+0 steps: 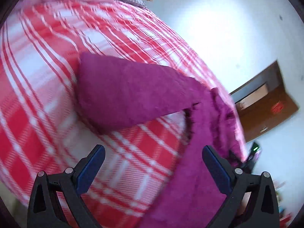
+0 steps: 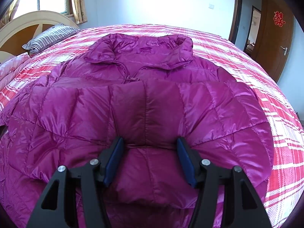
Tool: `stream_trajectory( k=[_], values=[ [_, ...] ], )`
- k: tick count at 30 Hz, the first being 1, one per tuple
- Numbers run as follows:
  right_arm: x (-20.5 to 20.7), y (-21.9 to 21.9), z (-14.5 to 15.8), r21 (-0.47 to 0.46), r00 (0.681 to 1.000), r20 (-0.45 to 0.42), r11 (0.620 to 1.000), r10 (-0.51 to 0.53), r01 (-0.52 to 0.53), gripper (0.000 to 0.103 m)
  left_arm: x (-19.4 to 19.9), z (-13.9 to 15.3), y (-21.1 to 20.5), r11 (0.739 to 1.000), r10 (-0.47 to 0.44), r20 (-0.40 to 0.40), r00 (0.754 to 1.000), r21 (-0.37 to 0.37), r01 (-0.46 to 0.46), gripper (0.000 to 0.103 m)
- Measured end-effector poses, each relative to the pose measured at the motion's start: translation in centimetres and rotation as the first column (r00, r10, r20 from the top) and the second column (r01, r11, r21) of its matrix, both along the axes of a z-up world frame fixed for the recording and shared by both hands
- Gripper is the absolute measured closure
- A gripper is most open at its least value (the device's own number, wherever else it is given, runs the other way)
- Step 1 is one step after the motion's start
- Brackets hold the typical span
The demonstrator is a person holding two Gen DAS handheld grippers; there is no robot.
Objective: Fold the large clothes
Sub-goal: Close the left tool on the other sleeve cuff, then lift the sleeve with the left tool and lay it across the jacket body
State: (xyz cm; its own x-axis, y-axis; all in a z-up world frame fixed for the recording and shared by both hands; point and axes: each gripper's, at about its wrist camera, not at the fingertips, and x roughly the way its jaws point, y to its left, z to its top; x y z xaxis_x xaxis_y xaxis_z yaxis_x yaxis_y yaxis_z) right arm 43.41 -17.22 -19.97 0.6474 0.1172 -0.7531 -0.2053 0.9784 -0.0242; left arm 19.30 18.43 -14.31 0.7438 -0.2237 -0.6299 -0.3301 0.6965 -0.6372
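A magenta quilted down jacket [image 2: 144, 102] lies on a red and white plaid bed [image 2: 281, 117], collar [image 2: 140, 53] at the far end. Its lower part is folded up over the chest. My right gripper [image 2: 150, 142] is partly closed, its blue pads pressing a puffy fold of the jacket between them. In the blurred left wrist view, my left gripper [image 1: 153, 152] is open and empty above the plaid sheet [image 1: 47, 95]. A magenta sleeve [image 1: 121, 93] lies ahead of it and more jacket fabric [image 1: 201, 171] runs under the right finger.
A striped pillow [image 2: 51, 36] and a wooden headboard [image 2: 24, 24] are at the far left. A pink quilt [image 2: 11, 66] lies at the left edge. A brown door [image 2: 275, 38] stands at the right by a white wall.
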Motion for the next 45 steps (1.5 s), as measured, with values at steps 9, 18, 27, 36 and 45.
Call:
stream_trajectory(
  k=[9, 18, 27, 36, 45],
  values=[
    [-0.1, -0.4, 0.1, 0.022, 1.0, 0.004, 1.0, -0.006, 0.006, 0.038, 3.4, -1.6, 1.9, 0.992, 0.116, 0.009, 0.993, 0.048, -0.116, 0.003],
    [0.0, -0.5, 0.1, 0.034, 1.0, 0.004, 0.999, -0.006, 0.006, 0.038, 3.6, -2.5, 5.0, 0.978, 0.197, -0.013, 0.98, 0.077, -0.196, 0.063],
    [0.0, -0.5, 0.1, 0.037, 1.0, 0.006, 0.999, -0.006, 0.006, 0.037, 3.5, -1.4, 7.1, 0.966, 0.209, 0.064, 0.976, 0.143, -0.216, 0.095],
    [-0.1, -0.5, 0.2, 0.039, 1.0, 0.008, 0.999, -0.007, 0.006, 0.037, 5.2, 7.8, 2.9, 0.885, 0.095, 0.277, 0.956, 0.417, -0.209, 0.095],
    [-0.1, -0.6, 0.2, 0.049, 1.0, 0.009, 0.999, -0.007, 0.007, 0.036, 7.8, 14.7, -7.0, 0.784, -0.206, 0.398, 0.894, 0.613, -0.093, 0.095]
  ],
)
